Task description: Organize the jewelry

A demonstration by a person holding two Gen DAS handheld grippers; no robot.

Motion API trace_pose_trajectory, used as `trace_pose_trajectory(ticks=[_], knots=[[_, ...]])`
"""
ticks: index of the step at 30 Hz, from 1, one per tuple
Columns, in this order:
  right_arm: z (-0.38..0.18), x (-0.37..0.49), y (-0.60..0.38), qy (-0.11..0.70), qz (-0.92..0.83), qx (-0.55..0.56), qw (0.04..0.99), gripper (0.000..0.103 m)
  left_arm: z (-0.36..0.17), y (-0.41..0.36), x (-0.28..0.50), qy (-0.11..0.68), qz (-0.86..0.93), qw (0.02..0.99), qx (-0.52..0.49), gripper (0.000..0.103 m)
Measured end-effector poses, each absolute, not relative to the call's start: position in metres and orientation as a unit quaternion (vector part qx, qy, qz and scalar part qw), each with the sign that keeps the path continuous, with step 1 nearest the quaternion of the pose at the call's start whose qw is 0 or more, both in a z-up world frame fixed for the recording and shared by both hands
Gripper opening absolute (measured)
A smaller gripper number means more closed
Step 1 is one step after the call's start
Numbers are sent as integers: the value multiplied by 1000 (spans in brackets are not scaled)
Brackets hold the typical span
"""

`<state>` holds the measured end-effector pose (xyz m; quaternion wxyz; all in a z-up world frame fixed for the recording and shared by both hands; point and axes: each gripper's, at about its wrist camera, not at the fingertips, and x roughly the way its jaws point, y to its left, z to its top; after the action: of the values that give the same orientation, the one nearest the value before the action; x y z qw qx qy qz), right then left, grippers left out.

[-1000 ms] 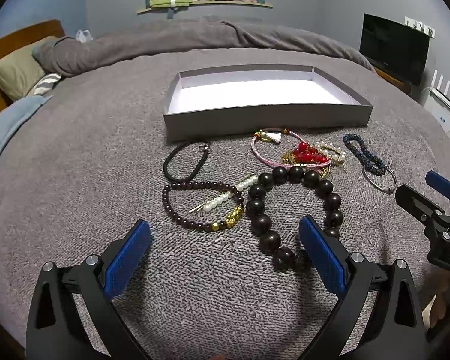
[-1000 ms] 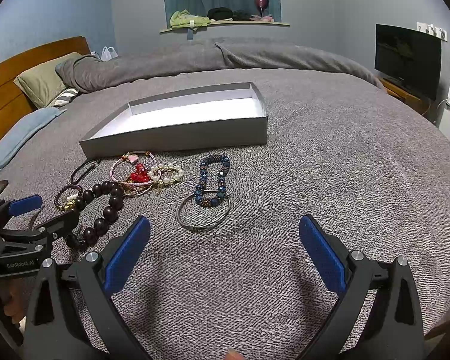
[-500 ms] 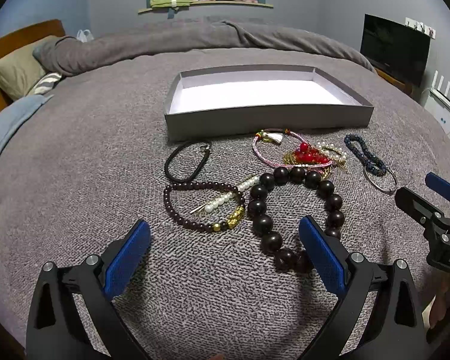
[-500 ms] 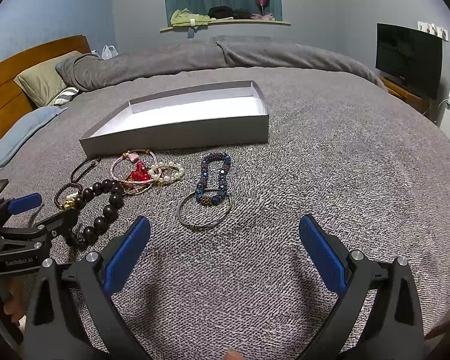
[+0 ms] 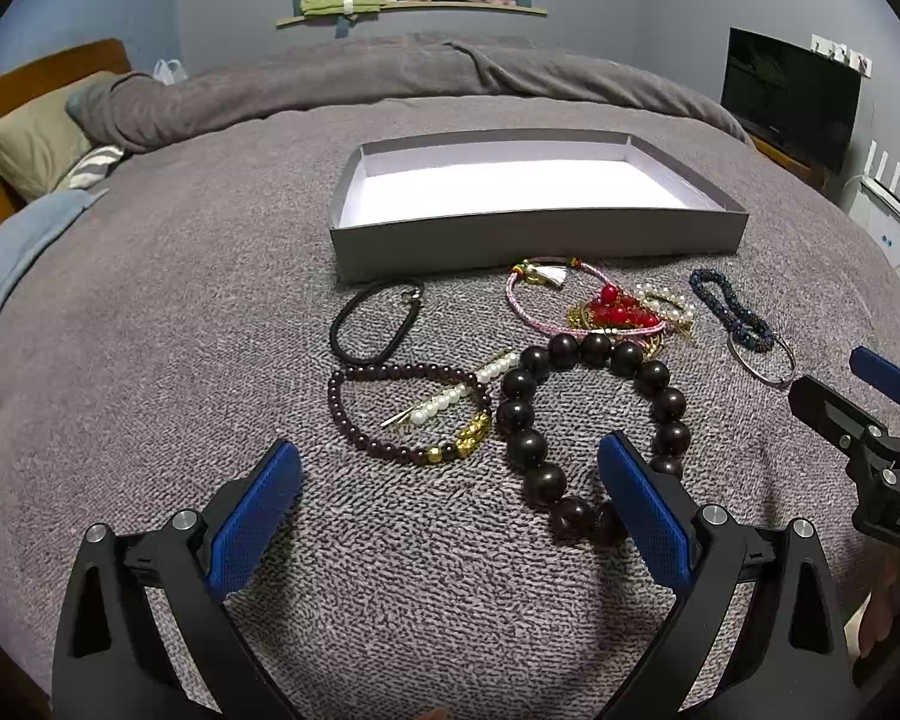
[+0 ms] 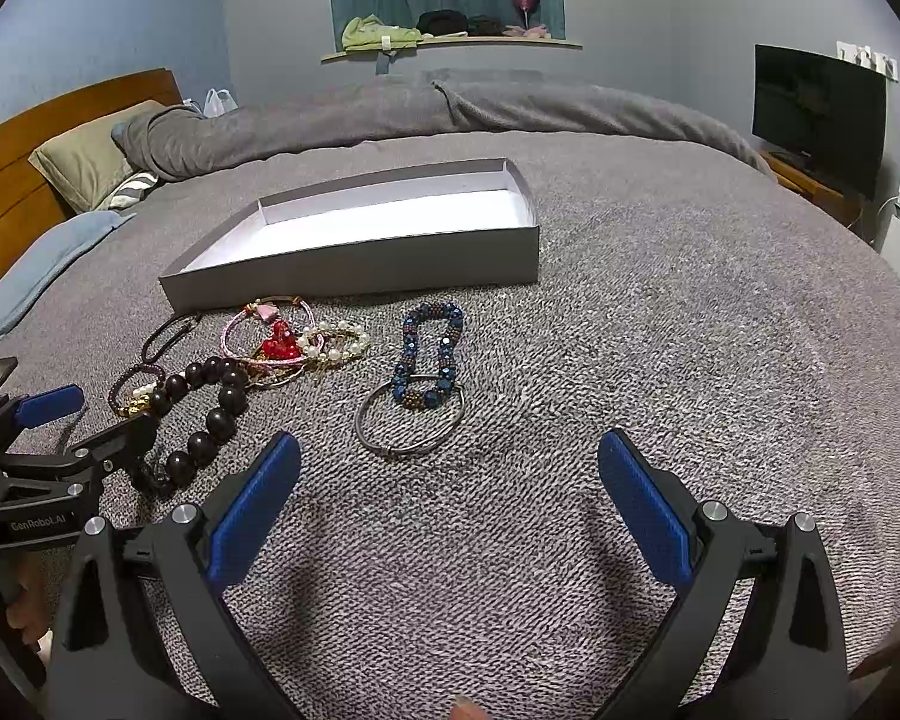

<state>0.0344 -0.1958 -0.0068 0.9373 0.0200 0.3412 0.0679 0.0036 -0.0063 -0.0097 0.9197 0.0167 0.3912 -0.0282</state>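
An empty grey box (image 5: 534, 240) with a white inside lies on the bed; it also shows in the right wrist view (image 6: 354, 267). In front of it lie several pieces of jewelry: a big dark bead bracelet (image 5: 576, 432), a small dark bead bracelet with gold beads (image 5: 414, 414), a pearl hairpin (image 5: 456, 396), a black cord bracelet (image 5: 372, 324), a pink cord bracelet (image 5: 546, 306), a red and pearl cluster (image 5: 624, 312), a blue bead bracelet (image 6: 429, 354) and a silver bangle (image 6: 411, 423). My left gripper (image 5: 450, 504) is open just short of the bead bracelets. My right gripper (image 6: 450, 504) is open just short of the bangle.
The grey blanket (image 6: 660, 360) covers the bed. Pillows (image 5: 36, 132) and a wooden headboard (image 6: 36, 138) are at the far left. A TV (image 6: 819, 120) stands at the right. A window shelf (image 6: 450, 42) with clothes is behind the bed.
Both grippers have crept slightly forward toward the jewelry and stay open. The jewelry and box have not moved.
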Motion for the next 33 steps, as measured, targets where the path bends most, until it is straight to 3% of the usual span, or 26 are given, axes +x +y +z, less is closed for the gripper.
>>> trace_pose_trajectory(ticks=[15,22,30,33], knots=[[-3,41,-186,326,117,3,938,98,0,7,11,361,-25,932,16,98],[25,49,-197,283,98,13,954,98,19,17,22,323,-19,945,41,98],[58,89,-205,264,104,12,959,98,26,25,63,341,-54,937,52,98],[50,99,-206,280,109,16,954,87,19,29,68,345,-59,935,57,96]])
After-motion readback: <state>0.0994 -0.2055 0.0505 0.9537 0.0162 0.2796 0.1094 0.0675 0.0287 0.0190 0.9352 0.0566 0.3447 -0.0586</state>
